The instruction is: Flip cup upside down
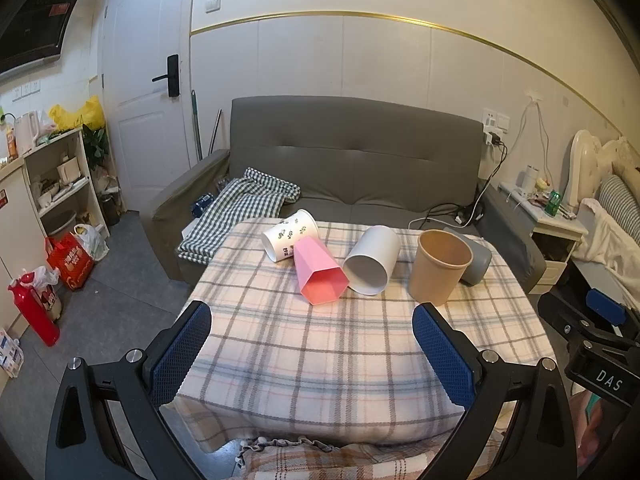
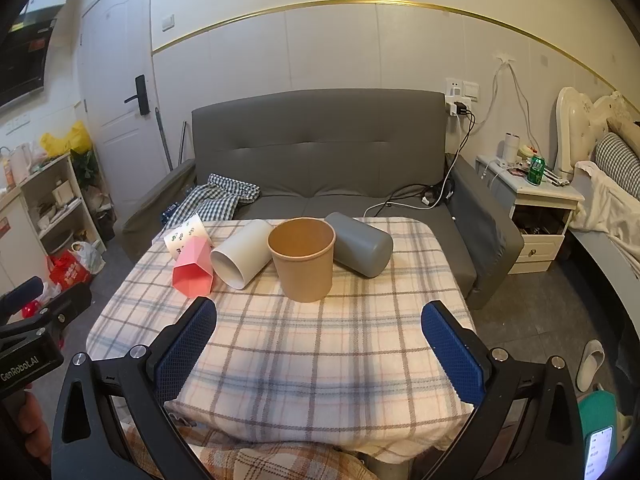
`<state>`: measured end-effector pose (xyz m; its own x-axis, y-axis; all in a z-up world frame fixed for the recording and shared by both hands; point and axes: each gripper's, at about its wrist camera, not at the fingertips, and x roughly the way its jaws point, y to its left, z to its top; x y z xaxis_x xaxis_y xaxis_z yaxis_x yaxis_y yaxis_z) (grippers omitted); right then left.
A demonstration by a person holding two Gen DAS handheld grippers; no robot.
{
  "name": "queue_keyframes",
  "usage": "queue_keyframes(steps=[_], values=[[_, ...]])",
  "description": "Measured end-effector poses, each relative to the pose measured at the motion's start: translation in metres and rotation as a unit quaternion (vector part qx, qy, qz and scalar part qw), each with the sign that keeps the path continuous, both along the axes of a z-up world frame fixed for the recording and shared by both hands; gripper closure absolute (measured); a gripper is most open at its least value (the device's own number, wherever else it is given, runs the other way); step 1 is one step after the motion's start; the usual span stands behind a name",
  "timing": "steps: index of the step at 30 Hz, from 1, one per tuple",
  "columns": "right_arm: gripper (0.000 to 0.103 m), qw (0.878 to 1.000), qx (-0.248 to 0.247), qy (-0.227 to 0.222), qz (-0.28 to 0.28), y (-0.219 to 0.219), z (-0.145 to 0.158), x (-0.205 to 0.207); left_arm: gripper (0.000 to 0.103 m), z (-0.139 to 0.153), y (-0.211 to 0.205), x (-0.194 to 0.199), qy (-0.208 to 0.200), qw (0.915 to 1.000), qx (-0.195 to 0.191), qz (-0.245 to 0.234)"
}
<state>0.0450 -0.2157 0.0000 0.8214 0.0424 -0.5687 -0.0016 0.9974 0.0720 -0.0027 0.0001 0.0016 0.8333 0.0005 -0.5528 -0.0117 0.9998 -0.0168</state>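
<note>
Brown cup (image 2: 302, 258) stands upright, mouth up, mid-table on the plaid cloth (image 2: 280, 352), the only one standing (so likely the target). Right gripper (image 2: 320, 344) has fingers spread wide, empty, lined up short of it. Left gripper (image 1: 312, 354) also spread, empty, aimed more at the pink cup (image 1: 319, 272).

To do it well: come in low with the right, pinch the wall mid-height, not too hard since it looks like thin paper, lift clear, roll the wrist over, set rim down flat.

In the way: white cup (image 2: 240, 258) lies on its side just left of it, grey cup (image 2: 362, 250) on its side just behind right, both close or touching (can't tell). Leaf-print cup (image 1: 290, 234) lies farther back left. Cloth is soft, so the rim may sit unevenly. Sofa (image 2: 320, 152) behind.
</note>
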Motion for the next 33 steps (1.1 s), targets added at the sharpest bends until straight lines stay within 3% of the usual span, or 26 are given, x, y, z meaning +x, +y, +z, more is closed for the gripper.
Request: queue_keyframes(steps=[22, 33], values=[[0.0, 1.0, 0.0, 0.006, 0.002, 0.002, -0.003, 0.0, 0.0, -0.003, -0.002, 0.0, 0.0, 1.0, -0.01, -0.001], [0.0, 1.0, -0.003, 0.02, 0.006, 0.001, 0.006, 0.016, 0.0, 0.008, -0.005, 0.024, 0.016, 0.9998, -0.012, 0.004]])
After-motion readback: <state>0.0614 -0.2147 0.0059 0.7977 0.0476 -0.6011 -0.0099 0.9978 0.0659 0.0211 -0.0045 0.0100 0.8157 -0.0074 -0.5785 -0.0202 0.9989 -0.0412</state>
